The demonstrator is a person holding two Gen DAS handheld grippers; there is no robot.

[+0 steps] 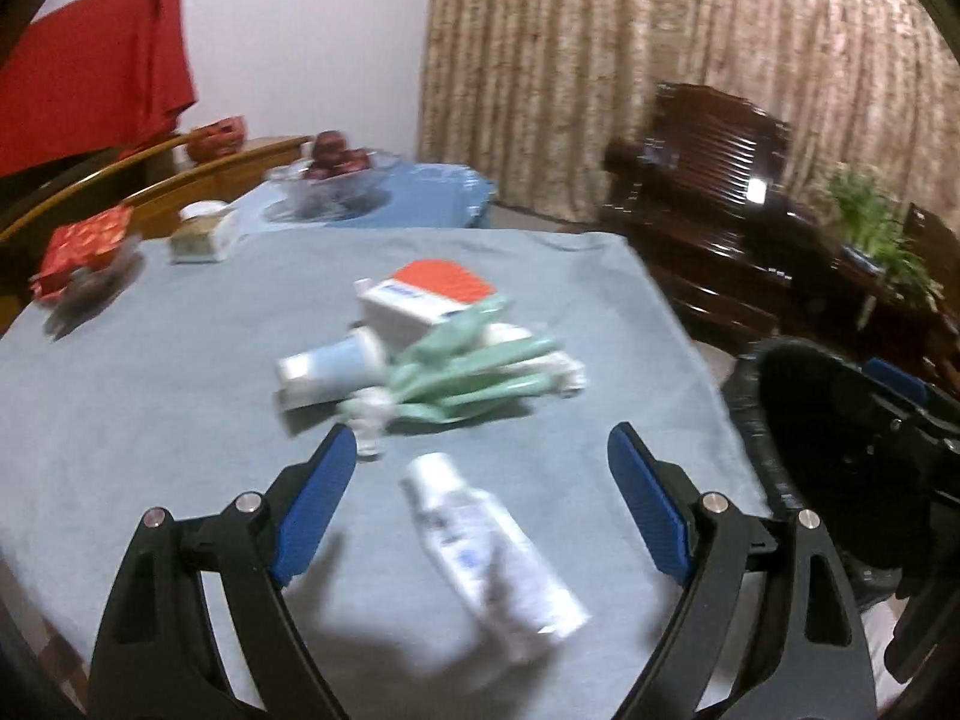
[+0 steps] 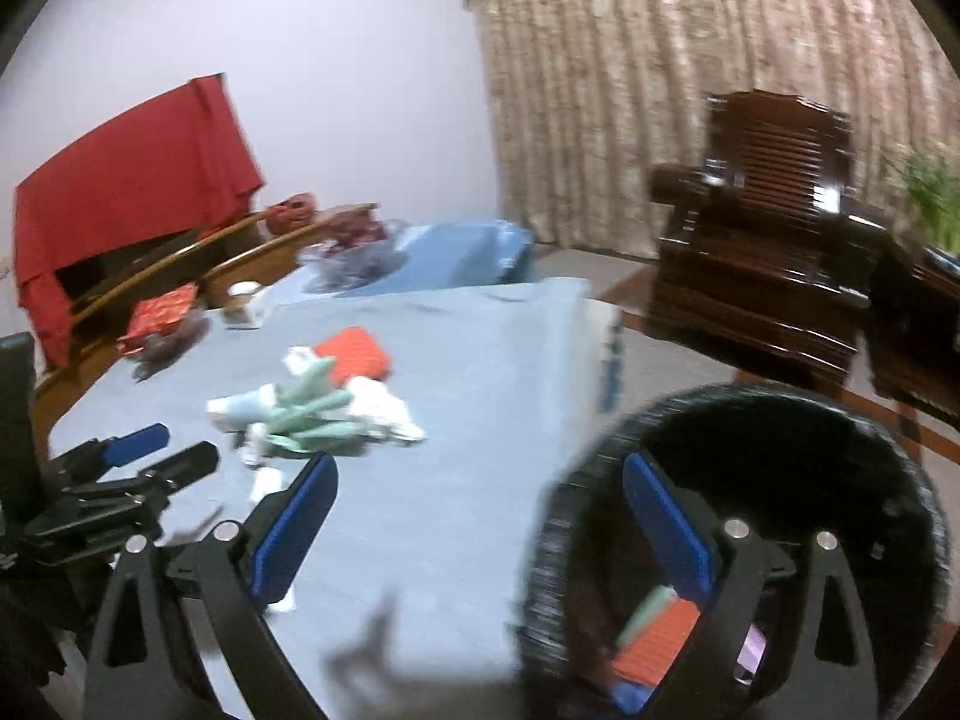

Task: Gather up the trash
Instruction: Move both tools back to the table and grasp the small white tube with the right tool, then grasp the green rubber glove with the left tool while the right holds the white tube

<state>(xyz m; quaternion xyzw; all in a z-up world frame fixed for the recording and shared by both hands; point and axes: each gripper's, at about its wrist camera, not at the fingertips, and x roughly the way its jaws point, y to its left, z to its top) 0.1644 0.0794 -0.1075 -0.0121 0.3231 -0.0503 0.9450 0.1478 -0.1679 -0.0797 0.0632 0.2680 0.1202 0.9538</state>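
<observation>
A pile of trash (image 1: 432,354) lies mid-table: a white box with an orange-red top (image 1: 432,288), a pale blue tube (image 1: 336,366) and several green tubes (image 1: 480,372). A white tube (image 1: 492,546) lies apart, nearer to me, below and between the fingers of my left gripper (image 1: 480,450), which is open and empty. My right gripper (image 2: 480,468) is open and empty too, half over the table's edge, its right finger over a black round bin (image 2: 780,402). Inside the bin lies an orange-red box (image 2: 654,654). The pile (image 2: 312,408) sits ahead on the left, and the left gripper (image 2: 138,450) shows at the left edge.
The table has a grey-blue cloth (image 1: 150,420). At its far end stand a glass bowl of red fruit (image 1: 330,180), a red packet (image 1: 84,246) and a small white box (image 1: 198,234). Beyond the bin (image 1: 750,420) are a dark wooden chair (image 1: 702,180), a plant (image 1: 870,222) and curtains.
</observation>
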